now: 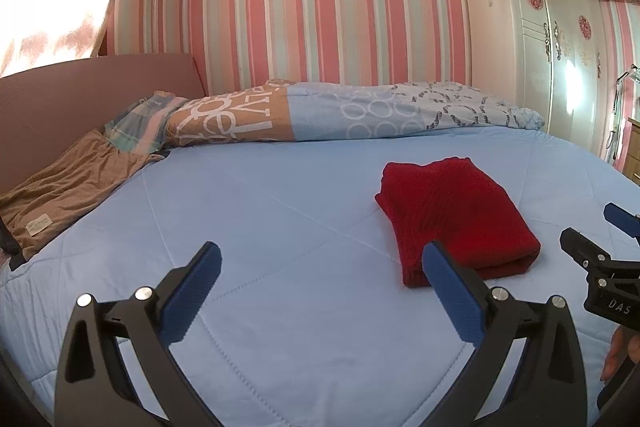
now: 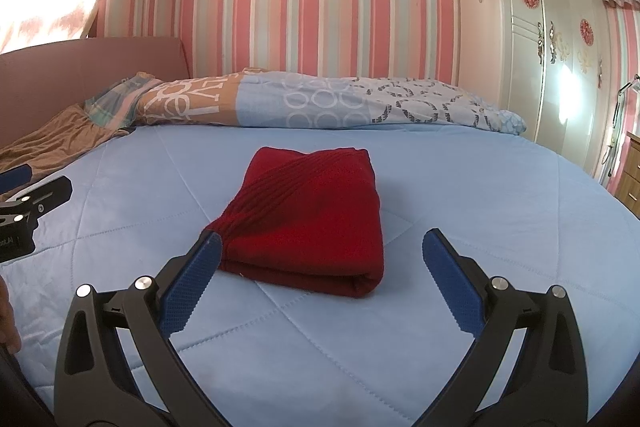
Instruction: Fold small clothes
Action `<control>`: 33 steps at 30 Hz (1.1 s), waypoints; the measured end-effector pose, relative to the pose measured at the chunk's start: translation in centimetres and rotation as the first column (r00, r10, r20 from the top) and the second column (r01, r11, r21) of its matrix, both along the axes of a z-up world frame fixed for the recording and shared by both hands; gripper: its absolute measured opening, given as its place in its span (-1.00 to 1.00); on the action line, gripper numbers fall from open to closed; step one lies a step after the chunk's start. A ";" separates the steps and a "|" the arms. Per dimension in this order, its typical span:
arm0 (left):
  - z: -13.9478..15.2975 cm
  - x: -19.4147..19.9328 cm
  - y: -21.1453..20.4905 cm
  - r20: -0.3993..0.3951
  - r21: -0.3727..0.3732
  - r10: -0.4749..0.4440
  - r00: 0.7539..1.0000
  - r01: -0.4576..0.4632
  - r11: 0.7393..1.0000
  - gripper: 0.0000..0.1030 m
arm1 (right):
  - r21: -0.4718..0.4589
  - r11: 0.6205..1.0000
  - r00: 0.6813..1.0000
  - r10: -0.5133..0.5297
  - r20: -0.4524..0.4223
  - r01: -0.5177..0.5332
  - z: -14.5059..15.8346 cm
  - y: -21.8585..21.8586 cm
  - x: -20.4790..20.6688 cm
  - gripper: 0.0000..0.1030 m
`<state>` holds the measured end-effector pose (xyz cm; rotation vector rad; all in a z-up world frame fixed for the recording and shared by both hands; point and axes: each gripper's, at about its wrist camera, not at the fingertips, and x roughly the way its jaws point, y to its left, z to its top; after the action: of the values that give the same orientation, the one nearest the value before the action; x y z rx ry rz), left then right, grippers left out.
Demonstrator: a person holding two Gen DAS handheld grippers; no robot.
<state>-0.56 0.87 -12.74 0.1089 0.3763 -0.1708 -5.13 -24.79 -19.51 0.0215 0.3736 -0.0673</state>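
Two views of one moment, both looking across a bed toward its headboard edge.

Left wrist view: we see the left gripper (image 1: 320, 287) with its blue-padded fingers spread wide and nothing between them, held above the pale blue quilt (image 1: 280, 227). The red knitted garment (image 1: 456, 211) lies flat on the quilt, already folded into a compact rectangle, to the right of centre and nearer the right edge of the bed. Its near-left corner sits just behind the right-hand finger; we cannot tell whether they touch. The right gripper (image 1: 592, 231) enters at the right margin, its fingers likewise apart. A brown cloth (image 1: 68, 187) lies at the left edge of the bed, and a patterned duvet (image 1: 360, 111) is bunched along the headboard edge.

Right wrist view: the right gripper (image 2: 322, 287), spread and empty, frames the red knitted garment (image 2: 312, 211), which rests near the middle of the bed with its rounded folded edge toward us. The left finger tip lies just beside the garment's near-left corner.

We judge the knit to be light, soft and limp, with some stretch and a ribbed surface that grips well; it should sag if lifted from one point. We would take it at the near folded edge, one gripper toward each corner, pinching all layers together
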 end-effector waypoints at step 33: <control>-0.3 0.3 -0.3 0.002 0.011 0.026 1.000 -0.026 1.000 0.96 | -0.006 1.000 1.000 0.000 0.000 0.000 -0.1 -0.3 0.0 0.94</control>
<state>-0.23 0.58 -12.99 0.1150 0.3770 -0.1427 -5.09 -25.05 -19.62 0.0158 0.3736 -0.0683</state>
